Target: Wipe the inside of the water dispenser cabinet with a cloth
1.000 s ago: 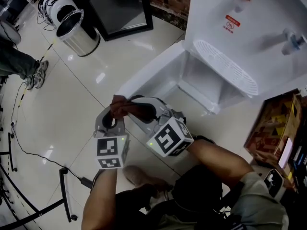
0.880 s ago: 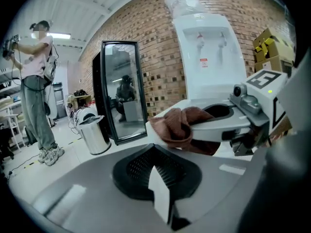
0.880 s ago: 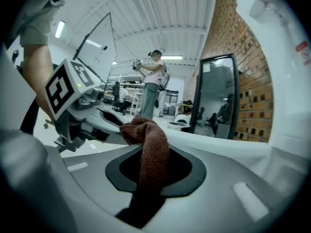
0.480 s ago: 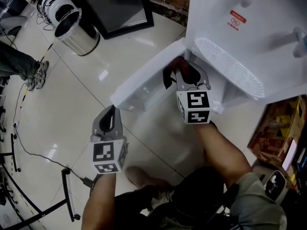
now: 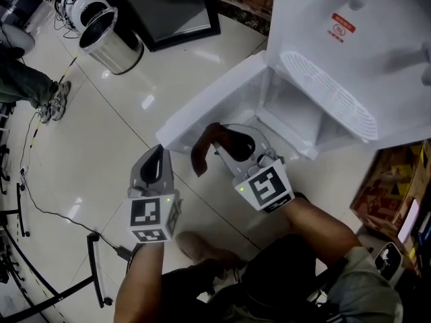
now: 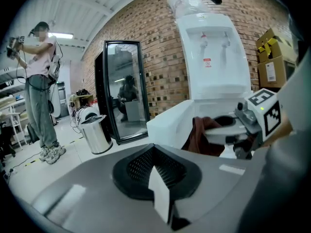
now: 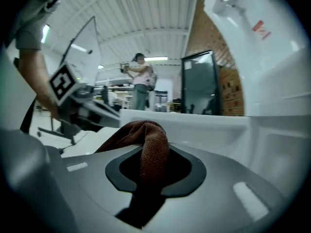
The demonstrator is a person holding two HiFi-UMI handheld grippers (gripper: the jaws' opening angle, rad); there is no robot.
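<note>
The right gripper (image 5: 227,142) is clenched on a brown cloth (image 5: 204,148), which bunches up between its jaws and hangs over their tips, as the right gripper view shows plainly. It holds the cloth above the pale tiled floor (image 5: 101,133), just in front of the white water dispenser (image 5: 323,19) and outside the cabinet (image 5: 289,110). That cabinet stands open at the dispenser's foot, with its door (image 5: 209,103) swung out to the left and the cloth near the door's lower edge. The left gripper (image 5: 155,159) sits to the left of the cloth, apart from it, jaws pressed together with nothing between them. Farther off on the floor stand a steel bin (image 5: 108,42) and a black-framed glass panel (image 5: 168,9); a person (image 6: 41,81) stands beyond them.
</note>
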